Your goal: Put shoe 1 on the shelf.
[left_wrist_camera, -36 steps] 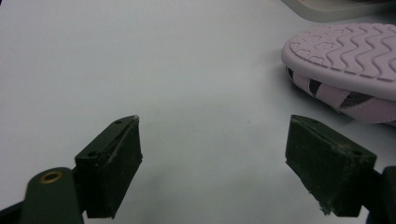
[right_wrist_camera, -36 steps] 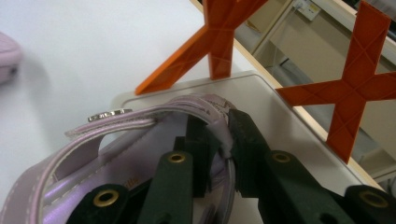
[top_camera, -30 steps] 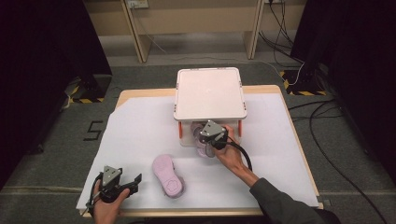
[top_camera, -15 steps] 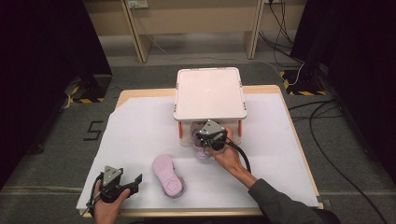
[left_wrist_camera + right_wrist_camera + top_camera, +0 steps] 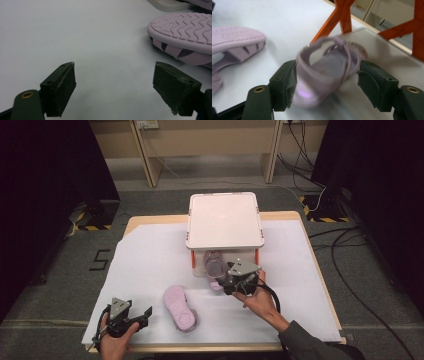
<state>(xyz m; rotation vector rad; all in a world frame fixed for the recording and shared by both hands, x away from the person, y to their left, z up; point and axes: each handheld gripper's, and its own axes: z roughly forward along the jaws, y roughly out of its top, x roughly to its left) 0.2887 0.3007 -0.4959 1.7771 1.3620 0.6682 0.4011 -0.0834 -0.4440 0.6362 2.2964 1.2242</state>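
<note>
Lilac strappy rubber sandal [image 5: 329, 67] is framed between the parted jaws of the right gripper [image 5: 327, 85], beneath the white orange-legged shelf [image 5: 225, 220]. Just right of the wide-open left gripper [image 5: 115, 92], a second sandal [image 5: 182, 32] is seen sole-up.

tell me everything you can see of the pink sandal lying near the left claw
The pink sandal lies sole up on the white paper, showing a wavy tread with small flower shapes toward one end. It looks like soft moulded rubber or foam, pale lilac pink, with straps folded beneath it against the paper. It sits just right of the open left claw, which is apart from it. Nothing but the paper touches it.
</note>
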